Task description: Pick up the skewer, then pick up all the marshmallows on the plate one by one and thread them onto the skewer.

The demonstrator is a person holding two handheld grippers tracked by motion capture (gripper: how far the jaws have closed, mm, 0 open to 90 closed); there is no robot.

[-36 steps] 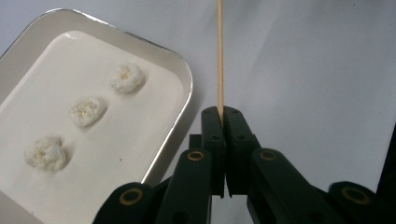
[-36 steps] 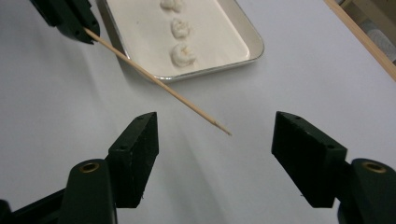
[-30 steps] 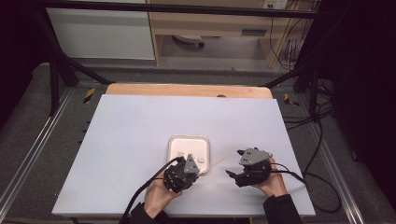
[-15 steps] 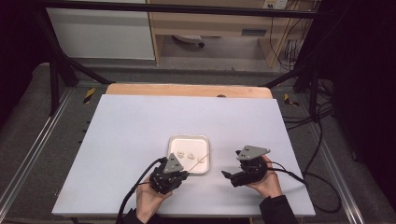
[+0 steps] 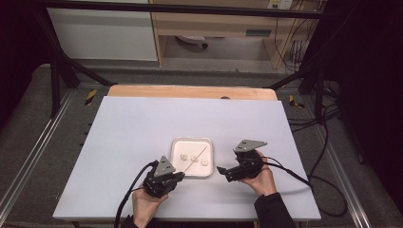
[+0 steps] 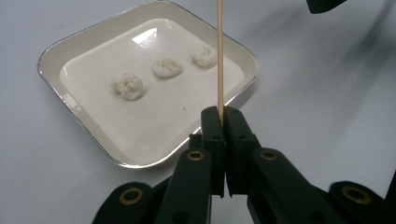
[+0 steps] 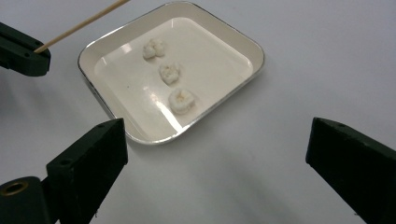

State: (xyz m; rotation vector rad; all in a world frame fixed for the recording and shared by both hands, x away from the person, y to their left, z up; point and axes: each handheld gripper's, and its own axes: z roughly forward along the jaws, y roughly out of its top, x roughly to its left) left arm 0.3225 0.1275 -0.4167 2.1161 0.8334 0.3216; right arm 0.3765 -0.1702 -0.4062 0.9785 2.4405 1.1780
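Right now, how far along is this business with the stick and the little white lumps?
Barely begun. Done: the left hand-held gripper is shut on the thin wooden skewer, which slants over the tray. In hand: the right hand-held gripper, jaws just opened and empty, faces the tray. Left: all three white lumps lie loose, none skewered yet.

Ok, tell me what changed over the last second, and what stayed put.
The left gripper drew back toward the table's near edge, off the tray, staying shut on the skewer. The right gripper shifted slightly; its jaws have just been opening, nothing between them. The tray and the three white pieces stayed where they were.
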